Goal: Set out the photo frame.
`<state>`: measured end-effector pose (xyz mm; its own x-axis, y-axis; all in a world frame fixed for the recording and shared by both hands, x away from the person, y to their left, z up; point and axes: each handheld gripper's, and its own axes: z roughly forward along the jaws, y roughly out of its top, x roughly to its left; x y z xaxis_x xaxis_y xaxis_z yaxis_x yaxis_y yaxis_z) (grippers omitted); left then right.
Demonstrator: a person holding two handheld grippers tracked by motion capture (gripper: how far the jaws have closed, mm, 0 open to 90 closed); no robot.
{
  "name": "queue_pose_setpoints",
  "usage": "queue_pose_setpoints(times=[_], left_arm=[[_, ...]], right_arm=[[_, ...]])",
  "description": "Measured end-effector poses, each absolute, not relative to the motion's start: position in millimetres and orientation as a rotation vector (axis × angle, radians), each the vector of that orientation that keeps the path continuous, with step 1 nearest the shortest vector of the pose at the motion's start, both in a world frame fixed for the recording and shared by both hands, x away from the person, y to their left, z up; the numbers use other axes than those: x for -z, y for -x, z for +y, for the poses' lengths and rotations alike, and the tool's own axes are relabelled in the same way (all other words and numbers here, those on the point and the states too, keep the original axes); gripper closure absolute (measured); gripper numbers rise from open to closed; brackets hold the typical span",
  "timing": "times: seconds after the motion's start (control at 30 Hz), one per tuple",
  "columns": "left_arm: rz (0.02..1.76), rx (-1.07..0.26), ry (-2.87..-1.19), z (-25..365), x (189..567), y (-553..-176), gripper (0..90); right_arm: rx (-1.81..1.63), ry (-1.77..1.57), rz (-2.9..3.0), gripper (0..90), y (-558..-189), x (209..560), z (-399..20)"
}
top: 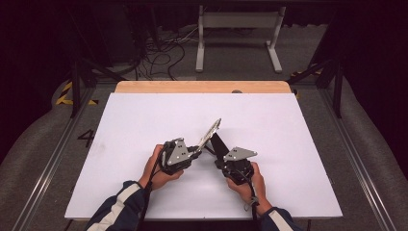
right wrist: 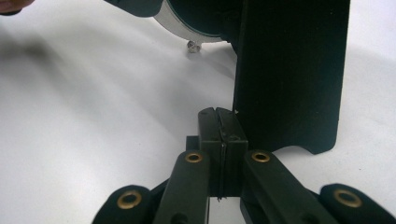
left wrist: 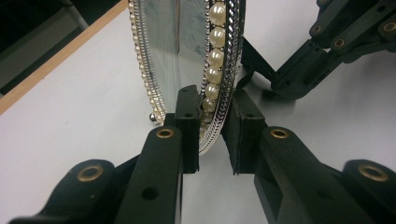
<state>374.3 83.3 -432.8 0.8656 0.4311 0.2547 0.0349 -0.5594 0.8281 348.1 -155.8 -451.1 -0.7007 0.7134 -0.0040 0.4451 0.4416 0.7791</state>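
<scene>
An oval frame [top: 210, 132] with a silver, pearl-studded rim [left wrist: 215, 70] stands tilted on the white table top. My left gripper [top: 198, 150] is shut on its lower rim, one pad on each face [left wrist: 212, 126]. A black back stand [right wrist: 289, 70] props the frame from behind. My right gripper [right wrist: 219, 126] is shut with nothing between its pads, its tip close beside the stand's left edge. In the high view the right gripper [top: 222, 156] sits just right of the frame. The frame's silver edge [right wrist: 182, 23] and a small ball foot [right wrist: 191, 45] lie beyond it.
A white sheet [top: 144, 120] covers the table, with a wooden strip [top: 202, 86] along its far edge. On the floor behind are a white metal stand [top: 238, 29] and loose cables [top: 163, 57]. Both forearms come in from the bottom.
</scene>
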Motion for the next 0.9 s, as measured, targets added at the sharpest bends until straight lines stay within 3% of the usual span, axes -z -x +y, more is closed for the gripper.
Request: queue_pose_setpoints(times=[0.37, 0.47, 0.63, 0.9], left_arm=[[0.41, -0.537, -2.174, 77.4, 457.6, -387.2, 54.4], [0.435, -0.51, -2.162, 77.6, 461.8, -391.2, 56.4], [0.425, -0.512, -2.135, 81.5, 459.4, -391.6, 68.8], [0.368, -0.559, -2.167, 79.6, 456.5, -386.2, 73.2]], right_arm=[[-1.142, -0.967, 2.358, 90.0, -346.3, 455.3, -143.7], [-1.138, -0.974, 2.356, 90.0, -347.3, 456.2, -144.0], [-1.128, -0.996, 2.347, 90.0, -348.9, 456.5, -146.9], [-1.098, -1.023, 2.347, 90.0, -350.4, 456.7, -150.2]])
